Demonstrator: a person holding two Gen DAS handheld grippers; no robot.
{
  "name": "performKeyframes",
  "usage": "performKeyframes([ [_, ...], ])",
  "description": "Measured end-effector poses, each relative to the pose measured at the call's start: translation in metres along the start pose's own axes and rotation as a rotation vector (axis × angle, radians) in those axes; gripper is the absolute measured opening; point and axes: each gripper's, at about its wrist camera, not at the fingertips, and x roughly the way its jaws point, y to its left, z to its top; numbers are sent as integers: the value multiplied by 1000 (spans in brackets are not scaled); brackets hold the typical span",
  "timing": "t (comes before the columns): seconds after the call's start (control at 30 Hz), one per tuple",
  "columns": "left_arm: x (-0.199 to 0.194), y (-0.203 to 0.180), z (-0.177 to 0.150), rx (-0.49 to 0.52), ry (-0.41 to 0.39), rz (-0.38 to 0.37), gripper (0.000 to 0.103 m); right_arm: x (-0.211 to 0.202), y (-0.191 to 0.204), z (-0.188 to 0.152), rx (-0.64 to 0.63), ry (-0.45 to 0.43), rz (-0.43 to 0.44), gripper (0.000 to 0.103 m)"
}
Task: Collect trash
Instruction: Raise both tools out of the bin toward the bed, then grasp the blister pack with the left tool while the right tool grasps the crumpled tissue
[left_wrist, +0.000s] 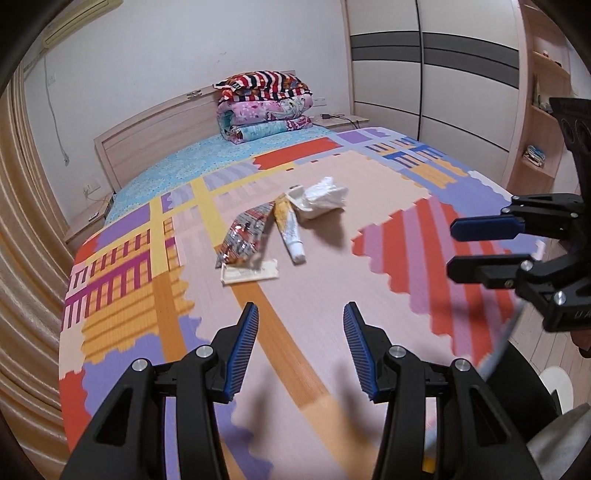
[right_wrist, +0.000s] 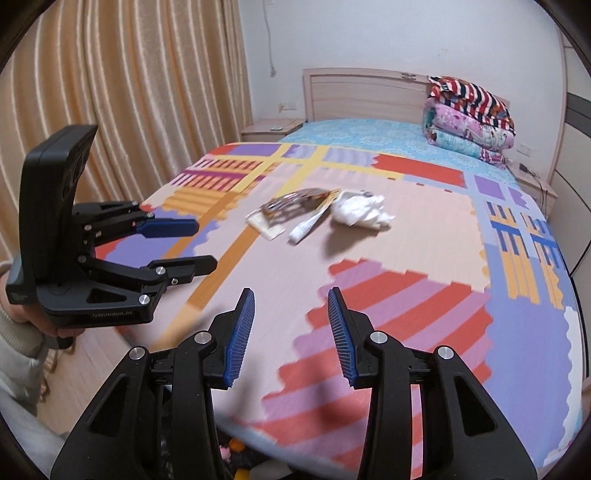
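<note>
Trash mid-bed, away from edges | we hold left gripper and right gripper fingers released, empty.

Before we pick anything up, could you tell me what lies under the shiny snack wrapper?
The snack wrapper overlaps a flat cream packet; the packet's covered part is hidden.

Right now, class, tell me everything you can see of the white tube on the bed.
The tube is a squeezed, flattened soft tube, plastic by its look, white at the near end with yellow-orange print towards the far end. It lies flat on the patterned bed cover, pointing away from the grippers. The snack wrapper lies beside it and the crumpled tissue at its far end. Neither gripper touches it.
</note>
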Motion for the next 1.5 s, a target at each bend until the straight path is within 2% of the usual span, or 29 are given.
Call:
performKeyframes([
  [0.23, 32, 15, 20, 21, 9, 50, 46, 18, -20, 25, 28, -21, -21, 43],
  [0.4, 56, 22, 32, 40, 19, 87, 46, 40, -34, 40, 51, -14, -27, 49],
  [0.67, 90, 24, 42, 116, 42, 195, 46, 84, -60, 58, 137, 27, -19, 49],
  [0.83, 99, 31, 47, 92, 39, 224, 46, 101, -66, 64, 181, 45, 9, 49],
  [1.0, 111, 36, 47, 80, 65, 219, 46, 113, -72, 67, 218, 55, 13, 49],
  [1.1, 113, 36, 47, 72, 66, 207, 40, 116, -75, 70, 220, 56, 8, 49],
  [1.13, 114, 36, 48, 69, 67, 202, 34, 117, -76, 71, 222, 57, 6, 42],
  [1.17, 114, 37, 48, 67, 70, 197, 31, 119, -76, 72, 224, 58, 10, 34],
  [1.27, 115, 36, 49, 70, 73, 195, 28, 122, -78, 75, 218, 60, 17, 18],
  [1.37, 111, 36, 51, 69, 61, 208, 21, 120, -80, 75, 218, 52, 17, 8],
  [1.43, 106, 37, 53, 62, 44, 225, 12, 115, -80, 74, 220, 40, 17, 7],
  [1.5, 98, 39, 56, 48, 26, 234, 9, 112, -80, 75, 221, 31, 19, 7],
])
